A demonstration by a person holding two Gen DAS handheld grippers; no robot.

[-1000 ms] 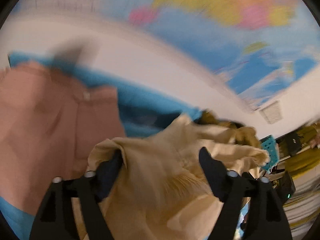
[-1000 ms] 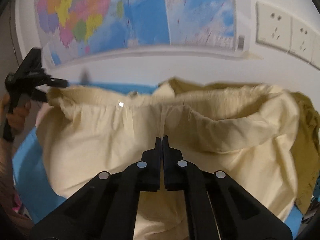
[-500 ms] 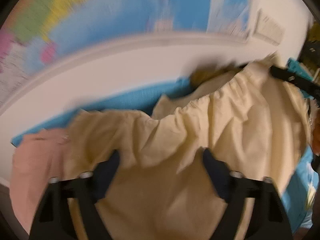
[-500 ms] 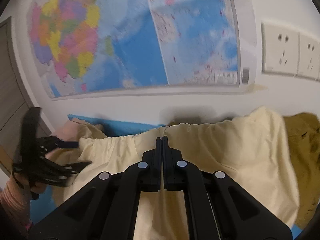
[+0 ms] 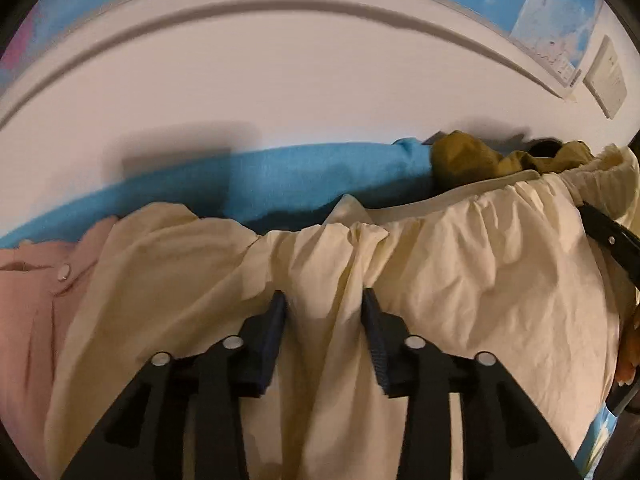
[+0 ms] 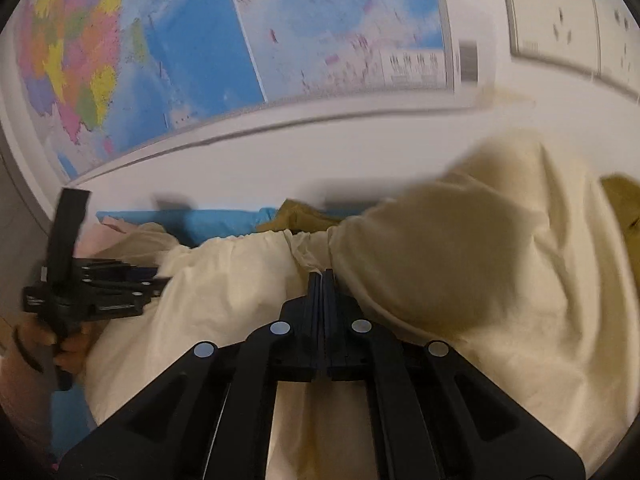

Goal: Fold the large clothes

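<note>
A large cream garment with a gathered elastic waistband (image 5: 440,264) hangs spread between my two grippers above a blue-covered surface (image 5: 304,176). My left gripper (image 5: 323,300) has its jaws partly apart, with a fold of the cream cloth running between them just below the waistband. My right gripper (image 6: 323,276) is shut on the cream garment (image 6: 460,264) at its waistband. The left gripper also shows at the left of the right wrist view (image 6: 120,280), at the garment's left end. The right gripper's finger shows at the right edge of the left wrist view (image 5: 608,236).
A pink buttoned garment (image 5: 32,304) lies at the left on the blue cover. An olive garment (image 5: 480,156) is bunched at the back right by the white wall (image 5: 304,76). A world map (image 6: 224,40) and wall sockets (image 6: 560,12) hang above.
The left gripper's jaws have narrowed around the cream cloth. Both grippers have dropped lower and closer to the wall, and the waistband now stretches more level between them.
</note>
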